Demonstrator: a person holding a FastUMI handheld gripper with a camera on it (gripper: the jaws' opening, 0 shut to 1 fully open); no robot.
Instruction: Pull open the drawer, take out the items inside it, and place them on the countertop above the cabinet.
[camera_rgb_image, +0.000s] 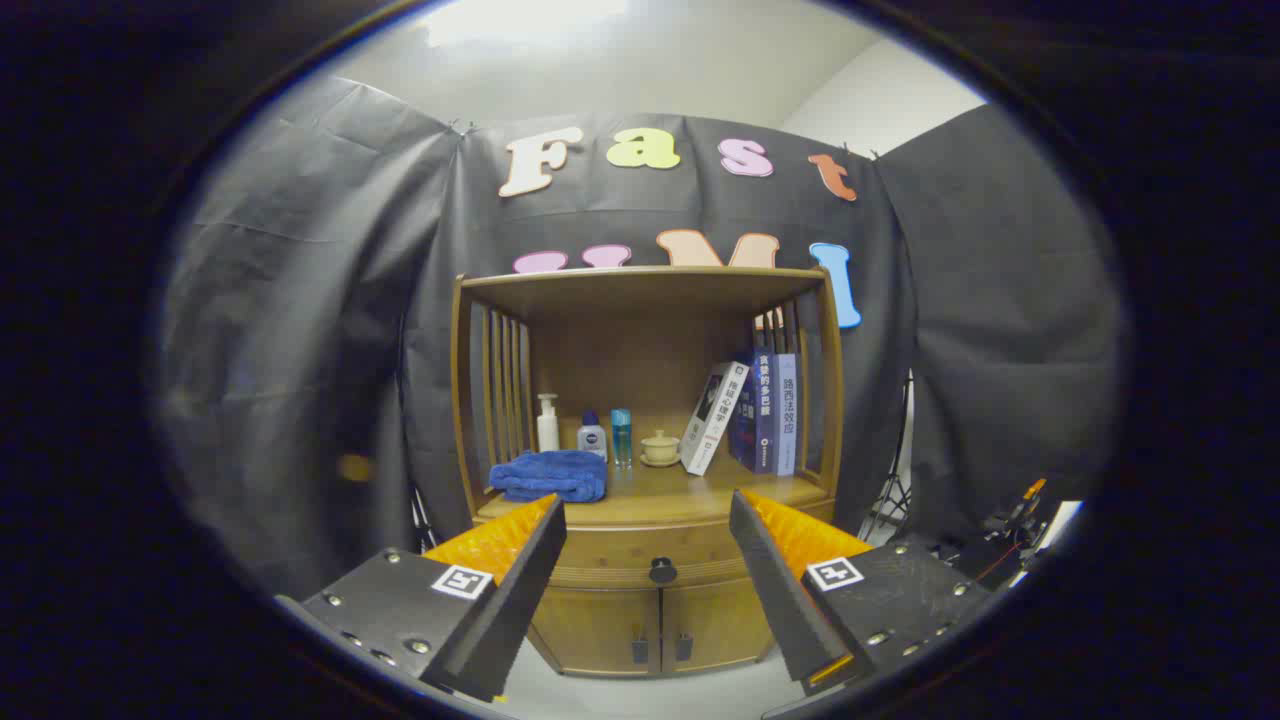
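Two fingers of the tool (648, 510) stand wide apart, holding nothing; the closed drawer (640, 560) with its dark knob (662, 571) lies beyond them, under the worktop (660, 495).

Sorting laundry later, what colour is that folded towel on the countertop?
Blue towel, clearest in the gripper view.
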